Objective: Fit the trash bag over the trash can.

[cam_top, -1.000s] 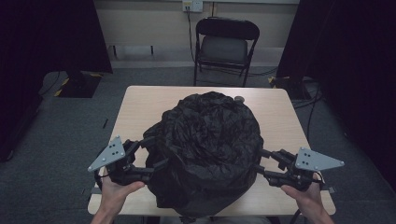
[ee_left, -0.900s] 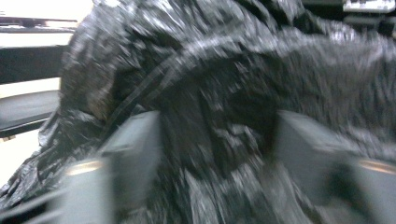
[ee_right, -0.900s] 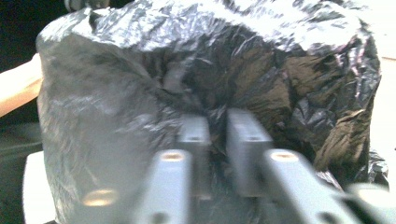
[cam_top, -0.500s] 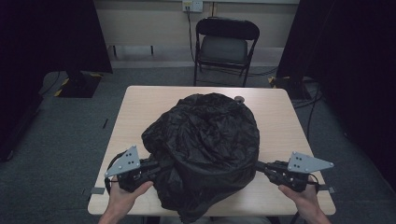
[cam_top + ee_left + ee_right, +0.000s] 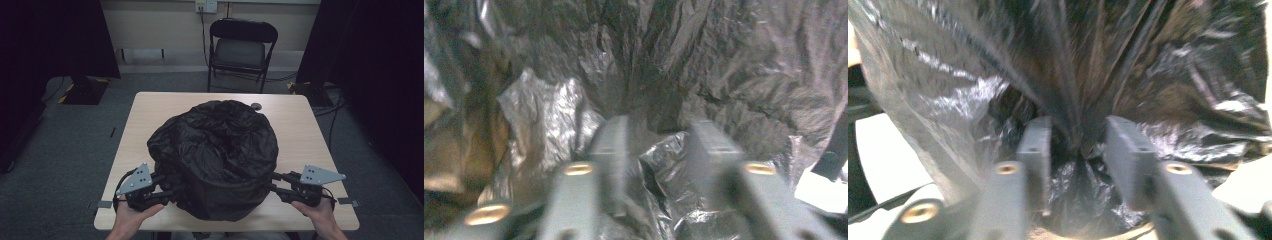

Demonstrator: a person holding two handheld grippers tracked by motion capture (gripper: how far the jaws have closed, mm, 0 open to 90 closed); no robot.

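Observation:
A big crumpled black plastic bag [image 5: 220,150] bulges over something hidden in the middle of the wooden table [image 5: 145,115]. My left gripper [image 5: 172,192] is pressed into the bag's lower left side near the front edge, and my right gripper [image 5: 274,184] into its lower right side. In the left gripper view, folds of the bag [image 5: 724,75] bunch between the jaws of the left gripper [image 5: 656,145]. In the right gripper view, taut pleats of the bag [image 5: 1148,75] run down into the right gripper [image 5: 1075,145], which pinches them.
A black folding chair [image 5: 242,50] stands behind the table's far edge. A small dark round mark [image 5: 256,106] sits on the tabletop just behind the bag. Grey carpet surrounds the table, and dark curtains hang at both sides.
Both grippers have come lower and nearer the table's front edge, still holding the bag's sides. The bag's lower edge has been drawn down and toward me.

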